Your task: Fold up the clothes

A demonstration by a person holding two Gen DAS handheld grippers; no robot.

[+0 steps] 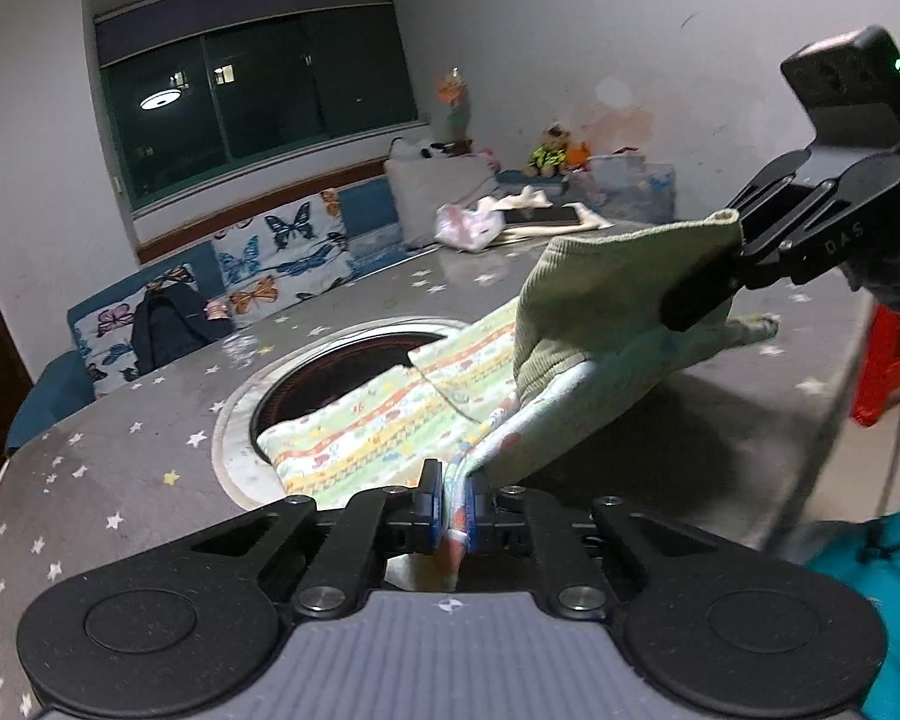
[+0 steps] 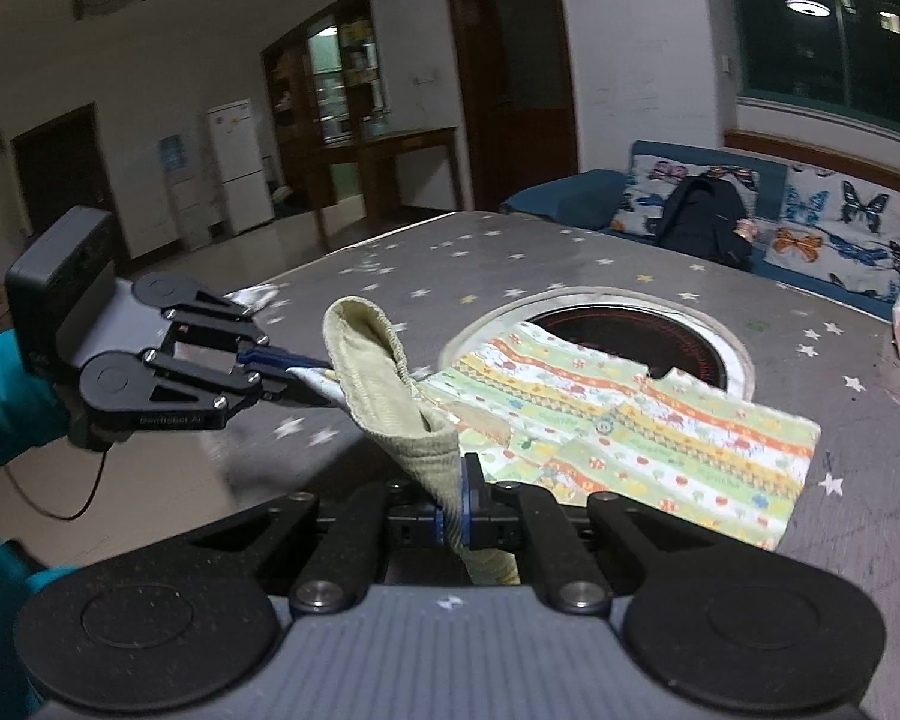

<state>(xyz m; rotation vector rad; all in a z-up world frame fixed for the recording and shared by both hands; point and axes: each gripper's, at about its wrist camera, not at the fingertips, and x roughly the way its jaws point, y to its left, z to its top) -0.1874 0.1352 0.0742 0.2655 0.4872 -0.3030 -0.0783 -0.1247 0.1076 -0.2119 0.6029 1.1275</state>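
A small child's garment with a colourful striped print (image 1: 384,420) (image 2: 642,426) lies partly over the round burner recess of the grey star-patterned table (image 1: 150,468) (image 2: 570,252). Its green ribbed hem band (image 1: 600,312) (image 2: 384,384) is lifted off the table. My left gripper (image 1: 455,504) (image 2: 306,372) is shut on one corner of that lifted end. My right gripper (image 2: 457,504) (image 1: 708,294) is shut on the green band at the other corner. The band hangs slack between the two grippers.
A round burner recess (image 1: 354,354) (image 2: 630,324) sits in the table's middle. A pink bag, a phone and cloths (image 1: 510,219) lie at the far end. A blue sofa with butterfly cushions and a dark backpack (image 2: 708,222) stands beyond the table. A red stool (image 1: 882,366) stands beside it.
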